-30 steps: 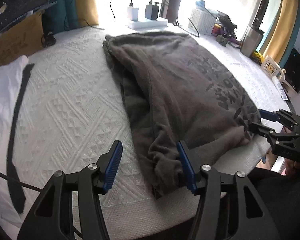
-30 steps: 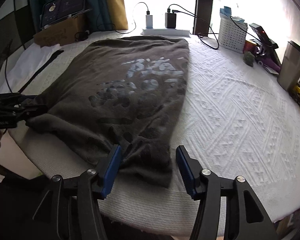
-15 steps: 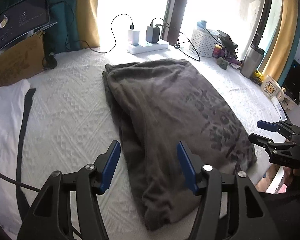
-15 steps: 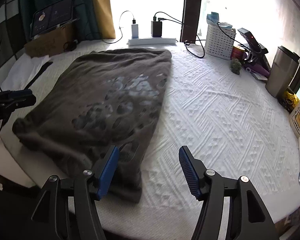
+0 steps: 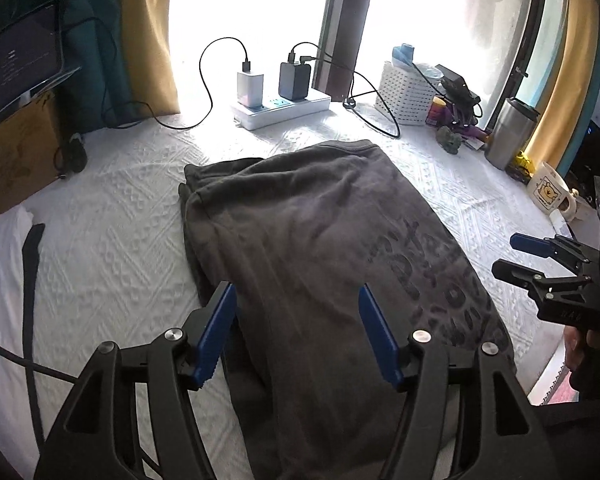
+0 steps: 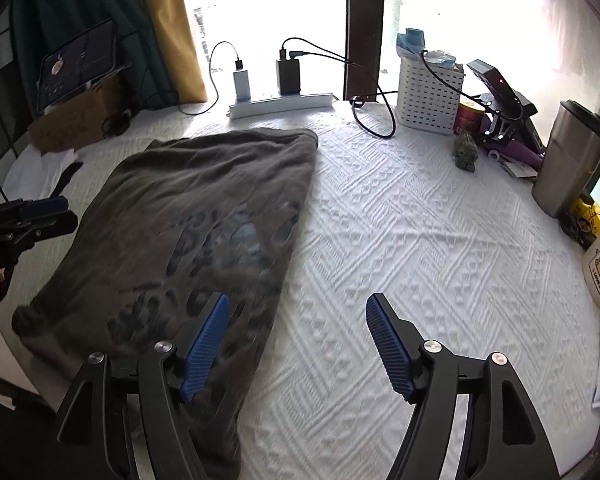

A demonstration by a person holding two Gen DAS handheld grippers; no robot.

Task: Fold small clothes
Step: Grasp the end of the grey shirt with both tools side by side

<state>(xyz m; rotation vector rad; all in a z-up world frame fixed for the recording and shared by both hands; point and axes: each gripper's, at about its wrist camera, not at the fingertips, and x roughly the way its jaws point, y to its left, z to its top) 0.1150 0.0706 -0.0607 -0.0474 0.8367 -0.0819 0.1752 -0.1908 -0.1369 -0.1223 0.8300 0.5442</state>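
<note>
A dark grey garment (image 5: 320, 248) with a dark print lies folded lengthwise on the white textured table cover (image 5: 112, 248). My left gripper (image 5: 296, 320) hangs above its near end, jaws opening, with nothing pressed between the blue pads. In the right wrist view the same garment (image 6: 188, 220) lies to the left. My right gripper (image 6: 296, 332) is over the garment's right edge and the bare cover, jaws opening, holding nothing. Each gripper also shows at the edge of the other's view, the right gripper (image 5: 540, 256) and the left gripper (image 6: 40, 212).
At the back stand a white power strip (image 5: 280, 108) with chargers and cables, a white basket (image 6: 428, 92), a steel tumbler (image 6: 572, 160) and a mug (image 5: 548, 192). A cardboard box (image 5: 16, 160) with a tablet and a white cloth (image 5: 0, 264) lie left.
Both grippers have pulled back and up from the garment's near edge and their jaws have widened. The garment now lies free and flat on the cover.
</note>
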